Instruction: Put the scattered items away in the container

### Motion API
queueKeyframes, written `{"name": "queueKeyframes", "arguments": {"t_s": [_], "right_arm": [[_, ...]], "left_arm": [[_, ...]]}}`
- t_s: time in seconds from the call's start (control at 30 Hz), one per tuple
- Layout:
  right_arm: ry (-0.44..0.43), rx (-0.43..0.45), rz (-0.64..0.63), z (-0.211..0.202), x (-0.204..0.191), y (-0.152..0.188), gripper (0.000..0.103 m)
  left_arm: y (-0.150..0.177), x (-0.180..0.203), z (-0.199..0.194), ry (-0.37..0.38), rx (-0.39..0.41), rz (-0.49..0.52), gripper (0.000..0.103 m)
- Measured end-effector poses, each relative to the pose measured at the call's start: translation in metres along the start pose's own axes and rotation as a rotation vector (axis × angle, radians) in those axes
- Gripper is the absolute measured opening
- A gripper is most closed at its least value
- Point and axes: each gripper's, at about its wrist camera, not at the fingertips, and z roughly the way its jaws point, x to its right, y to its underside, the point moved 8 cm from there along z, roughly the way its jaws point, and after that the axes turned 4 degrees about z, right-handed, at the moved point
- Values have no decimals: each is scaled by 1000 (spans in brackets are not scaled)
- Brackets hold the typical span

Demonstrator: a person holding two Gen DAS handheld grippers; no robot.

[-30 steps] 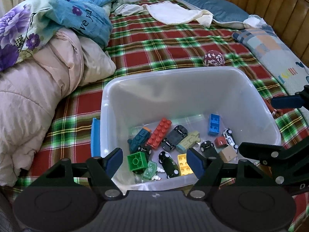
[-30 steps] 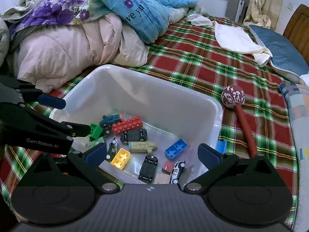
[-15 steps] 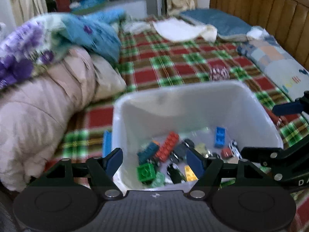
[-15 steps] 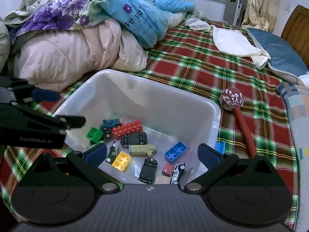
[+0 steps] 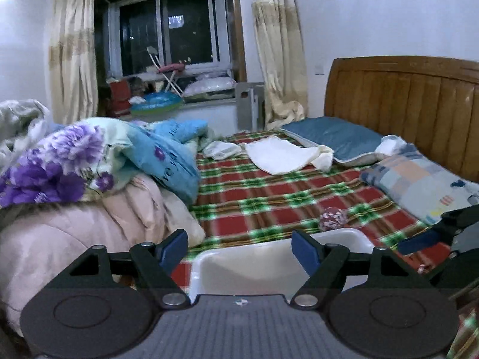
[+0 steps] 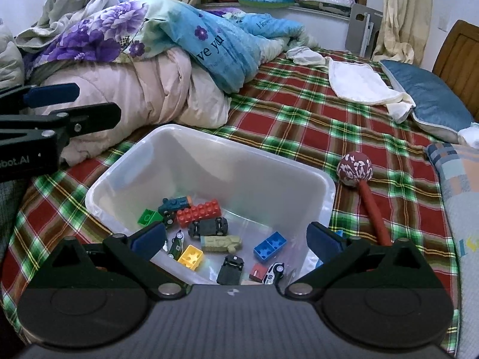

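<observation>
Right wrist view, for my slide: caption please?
Open right gripper above a clear bin of toys; maraca outside.

Translucent glossy plastic bin (image 6: 134, 167), woven plaid cloth sheet (image 6: 299, 125), polished wooden headboard (image 5: 404, 95)

Plaid-sheeted bed (image 6: 299, 125) carries bin (image 6: 326, 185), mallet (image 6: 359, 179), pillows (image 6: 431, 95), quilts (image 6: 143, 89), perhaps a towel (image 6: 356, 82).

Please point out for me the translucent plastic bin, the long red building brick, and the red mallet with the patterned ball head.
Translucent plastic bin (image 6: 324, 179), right wrist view, far right rim corner.
Long red building brick (image 6: 198, 213), right wrist view, studded top.
Red mallet with patterned ball head (image 6: 354, 169), right wrist view, ball head.
</observation>
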Motion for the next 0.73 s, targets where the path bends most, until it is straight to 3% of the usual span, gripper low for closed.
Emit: {"name": "queueKeyframes", "arguments": {"t_s": [0.1, 0.2, 0.3, 0.4, 0.73], "right_arm": [[1, 0, 0, 1, 0, 1, 103], [-2, 1, -2, 0, 0, 3, 103], [2, 0, -2, 0, 0, 3, 103], [3, -4, -3, 0, 1, 6, 103], [8, -17, -6, 4, 2, 14, 103]], "left_arm": [[2, 2, 1, 13, -2, -5, 80], [6, 0, -2, 39, -13, -52, 89], [11, -1, -3, 65, -20, -98, 90], [18, -4, 7, 69, -76, -119, 90], [22, -8, 4, 2, -42, -89, 90]]}}
